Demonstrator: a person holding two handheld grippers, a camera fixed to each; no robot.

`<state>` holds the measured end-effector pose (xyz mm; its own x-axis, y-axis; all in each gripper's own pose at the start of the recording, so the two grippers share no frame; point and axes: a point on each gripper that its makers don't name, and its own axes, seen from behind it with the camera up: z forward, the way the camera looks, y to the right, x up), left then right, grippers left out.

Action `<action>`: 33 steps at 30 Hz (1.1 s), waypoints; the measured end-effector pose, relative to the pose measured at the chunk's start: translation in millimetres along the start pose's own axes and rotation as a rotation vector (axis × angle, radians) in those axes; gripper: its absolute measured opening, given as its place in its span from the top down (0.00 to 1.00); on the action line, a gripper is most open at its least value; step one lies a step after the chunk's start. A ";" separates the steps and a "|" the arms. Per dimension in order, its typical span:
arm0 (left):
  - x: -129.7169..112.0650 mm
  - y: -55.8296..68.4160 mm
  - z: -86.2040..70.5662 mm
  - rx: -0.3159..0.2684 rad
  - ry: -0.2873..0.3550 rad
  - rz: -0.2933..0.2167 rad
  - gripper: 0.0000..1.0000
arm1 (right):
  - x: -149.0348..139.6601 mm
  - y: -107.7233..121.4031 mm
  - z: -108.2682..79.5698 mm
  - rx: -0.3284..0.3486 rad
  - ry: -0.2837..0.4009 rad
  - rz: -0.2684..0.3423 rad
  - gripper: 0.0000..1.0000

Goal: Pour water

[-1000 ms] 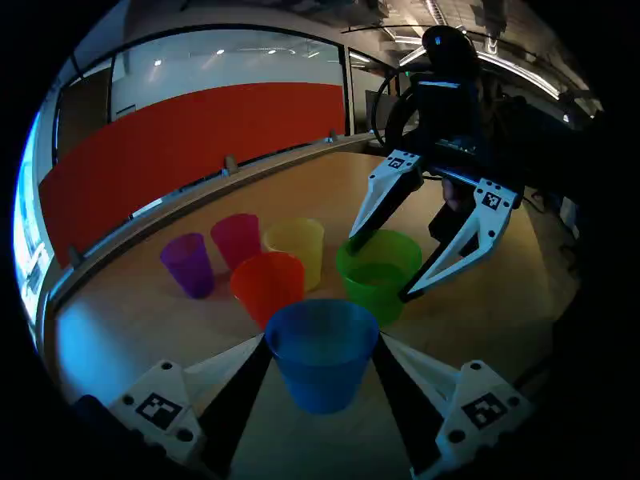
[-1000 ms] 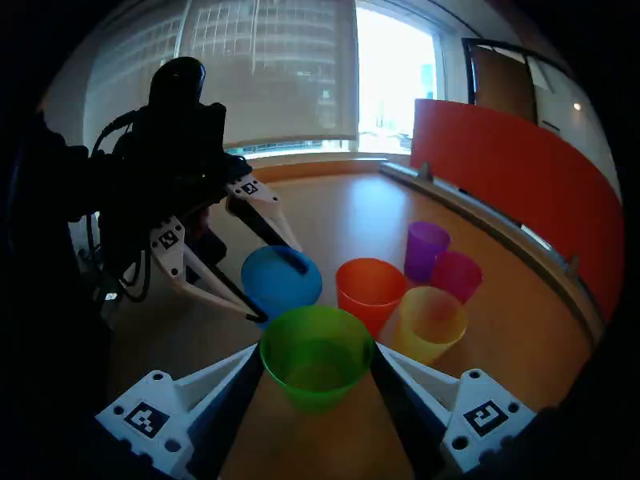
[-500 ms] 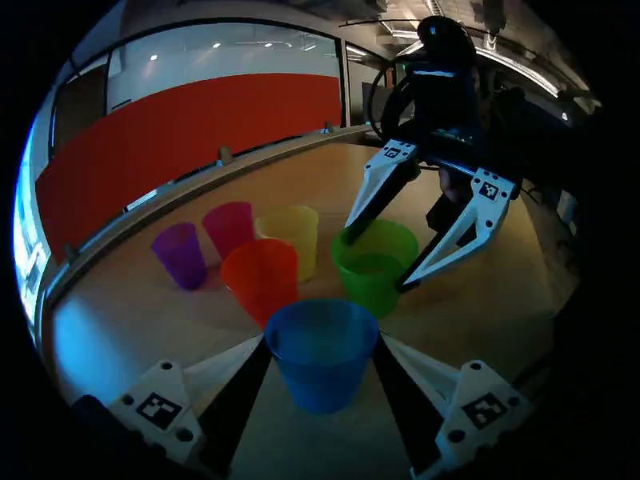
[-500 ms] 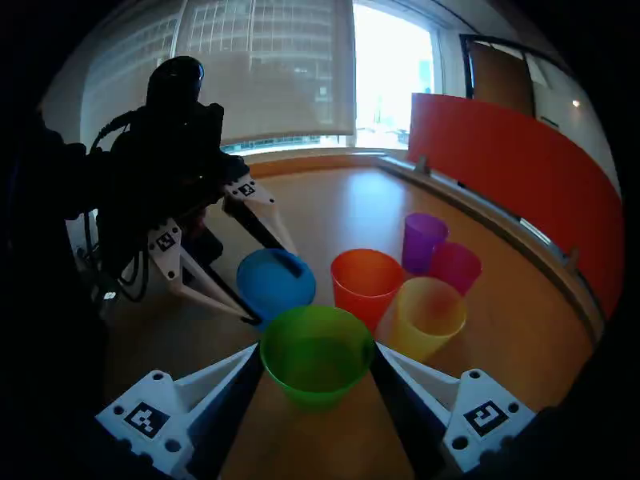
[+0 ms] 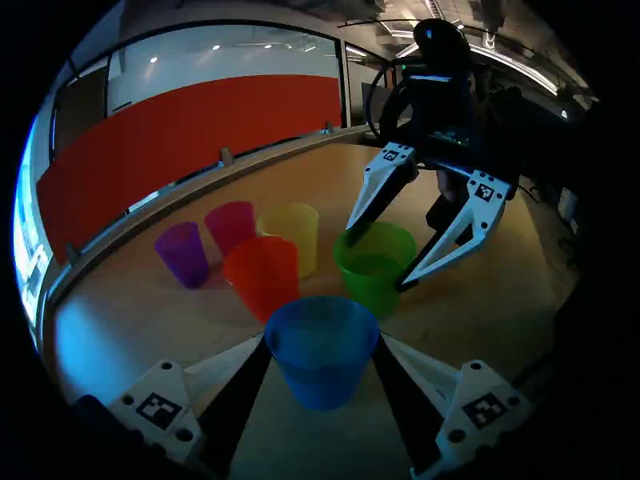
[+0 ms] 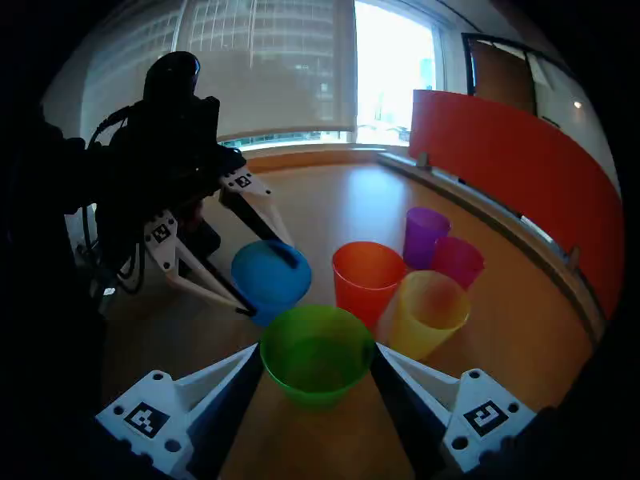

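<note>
My left gripper (image 5: 322, 360) is shut on a blue cup (image 5: 322, 349), held upright just above the wooden table (image 5: 480, 304). The right gripper view shows this same blue cup (image 6: 270, 280) between the left gripper's (image 6: 266, 280) white fingers at middle left. My right gripper (image 6: 317, 370) is shut on a green cup (image 6: 318, 363) that holds some liquid. In the left gripper view the green cup (image 5: 373, 266) hangs upright between the right gripper's (image 5: 374, 264) fingers, just right of the other cups.
Orange (image 5: 262, 275), yellow (image 5: 290, 234), pink (image 5: 230, 225) and purple (image 5: 184, 252) cups stand clustered on the table. A red wall panel (image 5: 184, 128) runs behind a raised ledge. A person in dark clothing (image 6: 56, 208) holds the grippers. Bright windows (image 6: 392, 72) lie beyond.
Both held cups have risen slightly off the table. The blue and green cups have drawn a little closer together. The four standing cups have not moved.
</note>
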<state>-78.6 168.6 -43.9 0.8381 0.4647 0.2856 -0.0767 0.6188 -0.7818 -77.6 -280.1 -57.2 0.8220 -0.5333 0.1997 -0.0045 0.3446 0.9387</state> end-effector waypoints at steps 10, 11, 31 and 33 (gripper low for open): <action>-5.0 -0.8 -6.6 0.010 -0.004 0.000 0.15 | -5.2 -1.9 -0.2 0.001 -0.008 -0.002 0.07; -5.7 -1.4 -7.3 0.011 -0.004 -0.004 0.15 | -5.8 -1.9 -0.4 0.001 -0.009 -0.001 0.07; -13.1 -5.2 -12.9 0.023 -0.010 -0.013 0.13 | -12.6 -2.5 -4.7 -0.010 -0.021 0.002 0.06; -13.8 -5.8 -13.1 0.025 -0.012 -0.012 0.13 | -13.3 -2.7 -5.4 -0.011 -0.022 0.004 0.06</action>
<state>-82.7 150.3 -50.6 0.8323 0.4648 0.3019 -0.0802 0.6400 -0.7642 -85.4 -269.9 -63.9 0.8096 -0.5483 0.2098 -0.0015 0.3554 0.9347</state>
